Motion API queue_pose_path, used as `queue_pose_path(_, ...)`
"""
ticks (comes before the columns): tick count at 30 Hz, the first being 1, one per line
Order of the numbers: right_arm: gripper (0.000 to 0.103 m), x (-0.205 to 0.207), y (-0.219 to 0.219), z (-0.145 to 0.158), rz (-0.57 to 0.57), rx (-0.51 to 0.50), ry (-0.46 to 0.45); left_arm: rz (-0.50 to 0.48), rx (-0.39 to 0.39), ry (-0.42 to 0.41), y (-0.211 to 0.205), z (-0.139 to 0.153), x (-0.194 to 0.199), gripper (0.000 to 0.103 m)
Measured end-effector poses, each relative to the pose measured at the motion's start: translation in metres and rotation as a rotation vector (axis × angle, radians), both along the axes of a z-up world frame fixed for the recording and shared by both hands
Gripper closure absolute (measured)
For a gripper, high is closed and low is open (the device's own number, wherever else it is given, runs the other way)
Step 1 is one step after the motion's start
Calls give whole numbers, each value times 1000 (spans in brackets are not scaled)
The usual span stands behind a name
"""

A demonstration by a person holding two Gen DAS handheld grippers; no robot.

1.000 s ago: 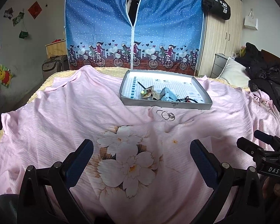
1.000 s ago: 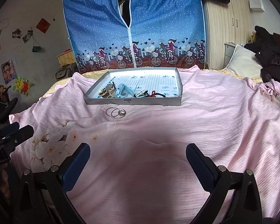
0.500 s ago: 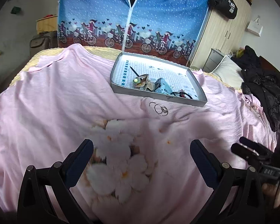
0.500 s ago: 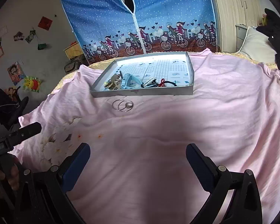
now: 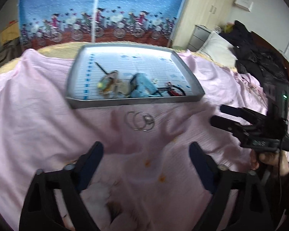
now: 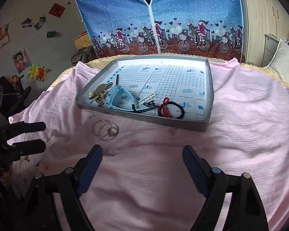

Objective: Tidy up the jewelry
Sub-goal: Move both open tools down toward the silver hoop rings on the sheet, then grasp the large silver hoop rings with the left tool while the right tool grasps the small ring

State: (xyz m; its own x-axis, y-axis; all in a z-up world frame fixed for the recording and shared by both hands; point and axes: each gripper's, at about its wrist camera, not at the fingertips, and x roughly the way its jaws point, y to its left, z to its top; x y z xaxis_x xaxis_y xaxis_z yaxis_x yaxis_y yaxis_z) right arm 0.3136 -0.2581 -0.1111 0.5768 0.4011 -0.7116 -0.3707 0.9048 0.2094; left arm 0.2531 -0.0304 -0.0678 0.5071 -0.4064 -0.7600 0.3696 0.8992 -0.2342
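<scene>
I take the grey tray (image 6: 208,94) as my landmark. It sits on the pink bedsheet (image 6: 231,134), and the task's thing, a small cluster of silver hoop rings (image 6: 106,130), lies on the sheet just outside the tray's near wall, close to its near-left corner and not touching it. In the left wrist view the same rings (image 5: 140,120) sit just in front of the middle of that wall.

My left gripper (image 5: 146,157) has its 2 blue-padded fingers spread wide with nothing between them; the rings lie ahead of it, between its fingertips and the tray, slightly left of its centre line. My right gripper (image 6: 142,159) is also spread wide and empty; the rings lie ahead of its left finger, nearer the tray than the gripper.

Inside the tray, along the near wall, I see a light-blue item (image 6: 118,98), a white clip (image 6: 147,98), a black band with a red piece (image 6: 170,108) and a brass-coloured piece (image 6: 99,94).
</scene>
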Motion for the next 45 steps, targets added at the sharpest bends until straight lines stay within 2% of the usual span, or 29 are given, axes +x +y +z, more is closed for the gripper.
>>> queue_pose_path(1,31,5,-2,-4,-1,3,11,-15,-13,10,-1,-5,5,33)
queue_pose_path(3,36,15,-4,-11,0,9,32,-48,-36,33,-3,-15,13,44)
queue_pose_path(9,54,30,0,-22,37,24,55,-90,-75,91,-7,-33,36,65)
queue_pose_path(12,63,33,11,-30,68,6,68,-82,-54,121,-10,-41,46,65)
queue_pose_path(16,68,35,24,-40,114,-18,83,-39,-41,171,-4,-54,59,65)
queue_pose_path(20,68,37,35,-49,137,-37,100,6,-85,197,9,-57,72,65)
queue_pose_path(23,68,37,38,-52,139,-44,101,22,-87,199,11,-58,80,65)
queue_pose_path(30,68,39,37,-52,130,-32,98,26,-50,133,8,-52,83,65)
queue_pose_path(33,68,39,34,-51,124,-19,95,17,-77,73,8,-42,79,65)
queue_pose_path(35,68,39,33,-50,120,-15,94,-2,-102,63,5,-40,77,65)
queue_pose_path(40,68,40,31,-50,107,-9,99,-47,-104,130,-4,-48,72,65)
queue_pose_path(42,68,41,30,-50,103,-7,101,-37,-74,165,-6,-55,73,65)
queue_pose_path(45,68,40,31,-50,104,-11,99,-12,-93,196,0,-58,77,65)
